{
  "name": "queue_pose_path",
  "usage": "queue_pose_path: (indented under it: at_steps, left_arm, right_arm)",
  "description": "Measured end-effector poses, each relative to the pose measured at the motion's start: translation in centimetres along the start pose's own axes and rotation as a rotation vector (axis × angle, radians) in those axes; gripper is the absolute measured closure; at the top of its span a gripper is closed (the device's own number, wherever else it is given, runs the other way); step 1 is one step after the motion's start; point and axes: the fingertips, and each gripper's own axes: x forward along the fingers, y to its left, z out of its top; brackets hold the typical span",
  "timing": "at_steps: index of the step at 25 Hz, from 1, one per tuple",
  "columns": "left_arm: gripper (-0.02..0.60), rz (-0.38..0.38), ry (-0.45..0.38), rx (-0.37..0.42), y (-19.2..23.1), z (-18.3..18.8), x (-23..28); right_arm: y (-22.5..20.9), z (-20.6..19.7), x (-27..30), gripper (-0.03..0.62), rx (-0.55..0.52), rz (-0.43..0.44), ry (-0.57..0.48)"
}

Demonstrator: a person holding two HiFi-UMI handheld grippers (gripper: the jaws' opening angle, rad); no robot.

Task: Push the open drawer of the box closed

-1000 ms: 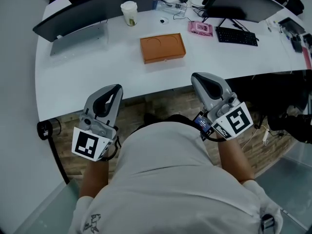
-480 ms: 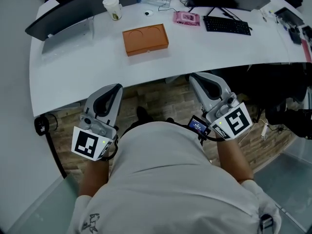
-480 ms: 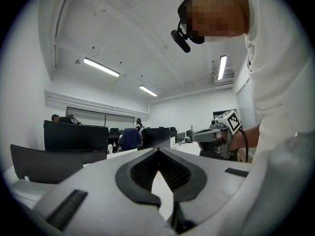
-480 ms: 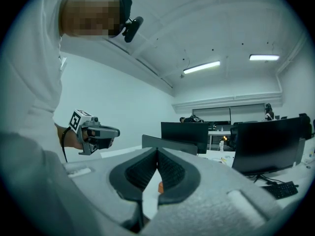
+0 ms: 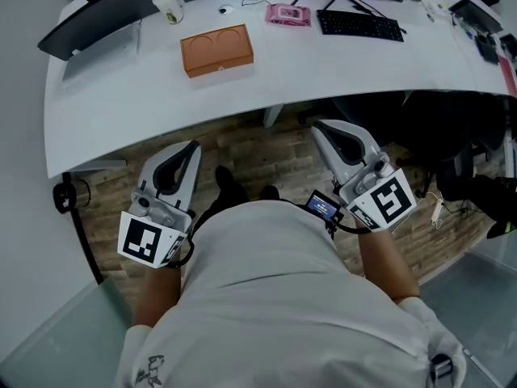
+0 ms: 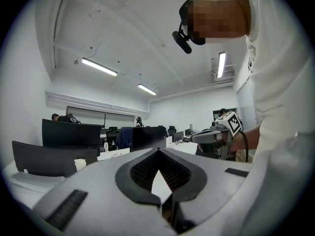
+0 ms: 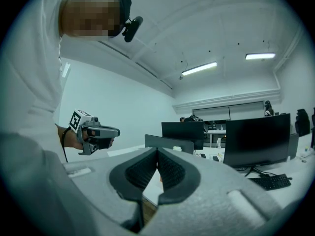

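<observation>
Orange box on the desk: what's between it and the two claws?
In the head view, only bare white curved desk lies before the flat orange box, then wood-pattern floor up to the left claw and right claw, both shut.

No readable text anywhere; small print (image 5: 151,369) on shirt (image 5: 266,297) illegible.

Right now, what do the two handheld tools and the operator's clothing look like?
Both tools are light grey moulded shells: left tool, right tool. Each has black ribbed pads and a white cube with black square markers. The right tool also carries a small lit screen and a black looping cable. The person wears a pale shirt.
</observation>
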Motion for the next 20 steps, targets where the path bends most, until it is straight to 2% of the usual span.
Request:
queue_pose_path:
  at_steps: [5,10,14,16,20]
  left_arm:
    - [0.583,0.013,0.034,-0.001,-4.6,-1.4,-0.6]
    - [0.583,0.037,0.036,0.003,-7.3,-1.6,-2.0]
    - [0.583,0.031,0.032,0.009,-8.0,-1.6,-3.4]
    - [0.583,0.021,0.003,0.015,-8.0,-1.1,-4.0]
    - [0.583,-0.003,0.057,0.007,-7.9,-1.9,-6.6]
  right_arm:
    - [1.0,-1.0,-3.7,0.591,0.017,0.028,0.000]
    - [2.9,-2.2,-5.3,0.591,0.029,0.081,0.008]
    - [5.4,-2.1,-5.1,0.591,0.010,0.125,0.014]
    - [7.0,-1.5,-4.9,0.591,-0.011,0.136,0.010]
    - [9.9,-1.2,-4.8,0.591,-0.009,0.137,0.013]
